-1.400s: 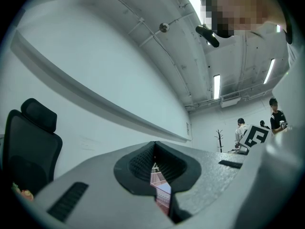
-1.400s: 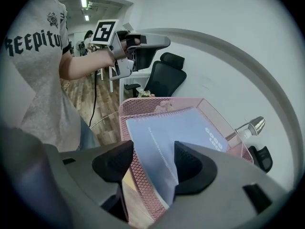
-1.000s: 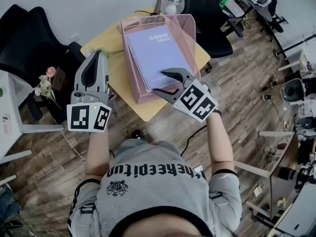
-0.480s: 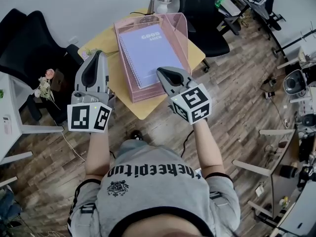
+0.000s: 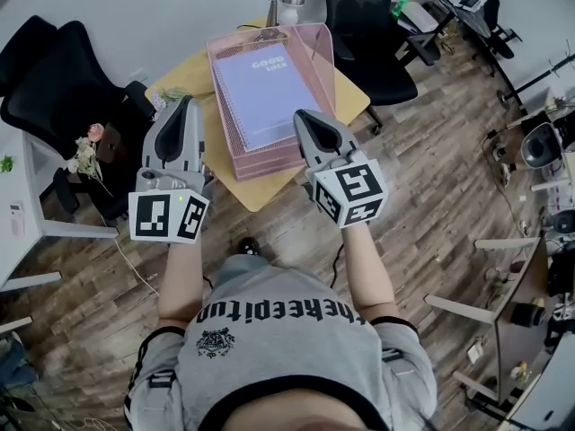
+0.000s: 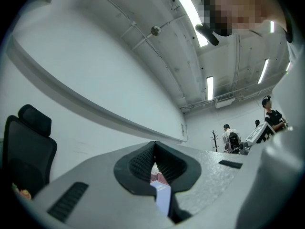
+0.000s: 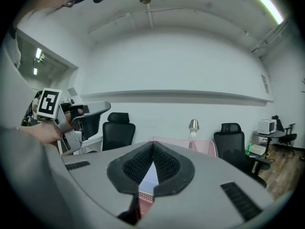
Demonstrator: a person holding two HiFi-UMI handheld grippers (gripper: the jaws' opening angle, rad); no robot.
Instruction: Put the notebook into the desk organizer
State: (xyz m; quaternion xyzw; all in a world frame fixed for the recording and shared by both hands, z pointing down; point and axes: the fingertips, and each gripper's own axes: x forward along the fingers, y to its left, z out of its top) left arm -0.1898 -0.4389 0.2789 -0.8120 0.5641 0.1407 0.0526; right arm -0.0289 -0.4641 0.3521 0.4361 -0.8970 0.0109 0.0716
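Observation:
The lavender spiral notebook (image 5: 268, 92) lies flat inside the pink mesh desk organizer (image 5: 322, 57), which stands on the yellow table (image 5: 254, 191). My right gripper (image 5: 303, 115) hovers at the organizer's near right corner, shut with nothing between its jaws. My left gripper (image 5: 186, 102) is held over the table just left of the organizer, also shut and empty. In the right gripper view the closed jaws (image 7: 152, 144) point over the pink organizer (image 7: 186, 144). In the left gripper view the closed jaws (image 6: 154, 144) tilt up toward the wall, and a sliver of the notebook (image 6: 162, 199) shows below them.
Black office chairs stand at the left (image 5: 54, 79) and behind the table (image 5: 368, 25). A silver lamp (image 5: 286, 3) sits at the table's far edge. Flowers (image 5: 85, 155) and a white desk (image 5: 18, 205) are on the left. More desks and gear fill the right.
The right gripper's jaws have gone from wide open over the notebook's near edge to shut, and it has drawn back from the organizer. The left gripper has barely moved.

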